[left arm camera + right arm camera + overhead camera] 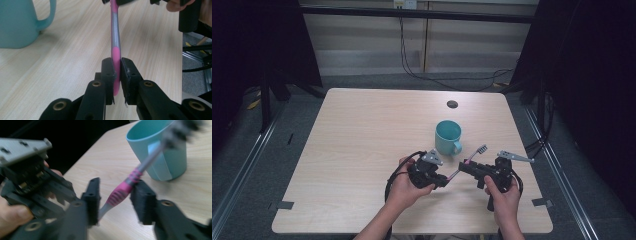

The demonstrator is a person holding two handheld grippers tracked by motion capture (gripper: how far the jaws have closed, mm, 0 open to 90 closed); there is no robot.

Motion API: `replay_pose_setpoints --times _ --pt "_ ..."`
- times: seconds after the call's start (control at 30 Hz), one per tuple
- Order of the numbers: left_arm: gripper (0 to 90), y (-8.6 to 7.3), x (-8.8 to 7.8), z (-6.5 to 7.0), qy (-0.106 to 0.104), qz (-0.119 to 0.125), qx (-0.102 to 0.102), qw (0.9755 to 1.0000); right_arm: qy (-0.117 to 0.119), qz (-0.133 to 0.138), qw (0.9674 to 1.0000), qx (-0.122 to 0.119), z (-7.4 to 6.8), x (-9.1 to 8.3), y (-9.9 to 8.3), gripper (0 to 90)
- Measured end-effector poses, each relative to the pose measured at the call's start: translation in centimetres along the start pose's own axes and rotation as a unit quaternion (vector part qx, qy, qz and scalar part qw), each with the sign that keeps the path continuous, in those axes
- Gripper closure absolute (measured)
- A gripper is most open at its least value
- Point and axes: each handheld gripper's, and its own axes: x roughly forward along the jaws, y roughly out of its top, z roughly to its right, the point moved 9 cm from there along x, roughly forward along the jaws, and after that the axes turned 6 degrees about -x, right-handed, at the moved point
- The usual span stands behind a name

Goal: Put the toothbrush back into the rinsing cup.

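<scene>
A pink and grey toothbrush (472, 159) hangs level above the table (362, 130), just in front of a teal mug (448, 137). My left gripper (446, 181) is shut on the pink end of its handle; in the left gripper view the pads (108, 71) pinch the toothbrush (115, 37) from both sides, and the mug (17, 22) stands at the upper left. My right gripper (464, 167) faces it from the right. In the blurred right gripper view the toothbrush (122, 191) lies between the jaws of my right gripper (117, 183). It rests against one pad, with a gap to the other. Its bristles point toward the mug (172, 157).
A dark round hole (452, 104) sits in the table behind the mug. The table's right edge (532, 170) runs close by the right hand, with metal rails and cables on the floor beyond. Tape marks (285, 204) lie at the near corners.
</scene>
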Motion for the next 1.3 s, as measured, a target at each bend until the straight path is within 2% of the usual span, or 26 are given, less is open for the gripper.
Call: replay_pose_setpoints --times 0.03,0.1,0.2,0.37,0.6,0.73,0.83,0.97,1.03,1.2,1.3 --pt "81.6 0.0 0.0 0.0 0.0 0.0 0.0 1.0 0.0 0.0 1.0 0.0 0.0 0.0 0.0 64.4" --pt "81.6 -0.1 0.2 0.2 0.0 -0.002 0.002 1.0 0.015 0.01 0.9997 0.019 -0.3 0.0 0.4 75.4" --pt "81.5 -0.1 0.3 0.2 -0.003 -0.002 0.001 1.0 0.03 0.015 0.999 0.03 -0.8 0.1 0.6 78.5" --pt "81.4 0.0 0.3 0.3 -0.015 0.007 -0.012 0.9998 0.038 0.018 0.9988 0.025 -1.4 0.5 1.1 79.9" --pt "80.5 0.0 0.3 0.3 -0.02 0.008 -0.008 0.9997 0.035 0.014 0.9991 0.018 -1.5 0.8 1.4 80.0" --pt "72.5 0.2 0.3 0.2 -0.017 0.013 -0.009 0.9997 0.037 0.013 0.9991 0.014 -1.6 0.9 1.5 80.0" --pt "72.4 0.1 0.3 0.3 -0.022 0.009 -0.007 0.9997 0.033 0.012 0.9994 0.002 -1.8 1.0 1.6 80.0" --pt "71.2 0.2 0.3 0.4 -0.025 0.012 -0.003 0.9996 0.026 0.015 0.9996 -0.001 -1.8 1.0 1.8 80.0" --pt "71.6 0.1 0.3 0.6 -0.038 0.006 -0.006 0.9992 0.022 0.019 0.9996 -0.003 -1.8 1.0 2.0 80.2" --pt "68.1 0.0 0.6 0.7 -0.041 0.006 -0.002 0.9991 0.021 0.021 0.9995 -0.009 -2.0 1.3 2.3 80.3" --pt "66.6 -0.1 0.7 0.8 -0.053 0.013 -0.001 0.9985 0.016 0.026 0.9995 -0.011 -2.0 1.4 2.4 80.3"
